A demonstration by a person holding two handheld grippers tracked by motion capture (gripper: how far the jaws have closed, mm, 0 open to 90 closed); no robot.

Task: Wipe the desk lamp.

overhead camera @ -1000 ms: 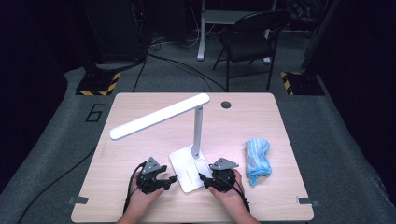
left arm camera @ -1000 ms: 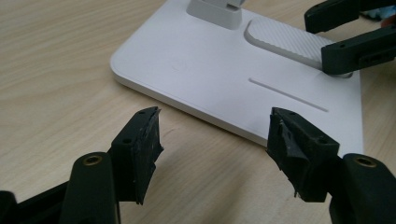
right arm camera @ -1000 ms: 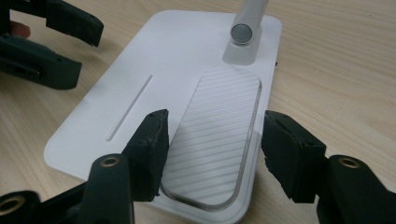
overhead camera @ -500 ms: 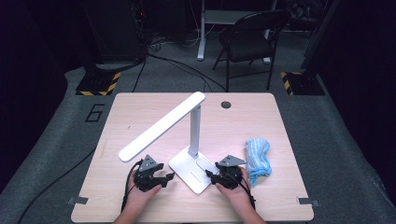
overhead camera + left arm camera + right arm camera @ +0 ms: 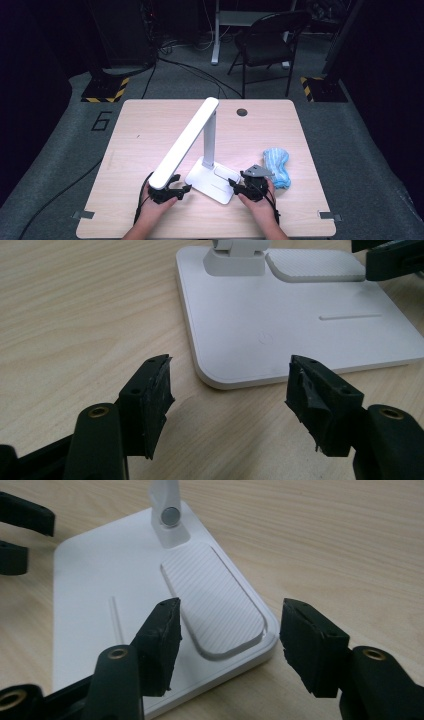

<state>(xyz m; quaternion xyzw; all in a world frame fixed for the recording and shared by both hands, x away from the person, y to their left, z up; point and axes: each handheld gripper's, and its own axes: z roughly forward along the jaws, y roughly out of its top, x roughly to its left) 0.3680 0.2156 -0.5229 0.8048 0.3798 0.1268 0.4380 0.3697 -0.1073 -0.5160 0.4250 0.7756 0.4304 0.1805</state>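
A white desk lamp stands near the table's front, with a flat base, an upright post and a long head bar slanting down to the front left. My left gripper is open at the base's left corner, under the end of the bar, with nothing between its pads. My right gripper is open and its jaws have just been opening. They straddle the base's edge by the ridged pad without pressing on it.
A crumpled blue cloth lies just right of my right hand. The wooden table has a round cable hole at the back. A folding chair stands on the floor behind.
The lamp has turned on the table: the free end of its head bar swung toward the front edge and now hangs over my left gripper. My right gripper shifted slightly right.
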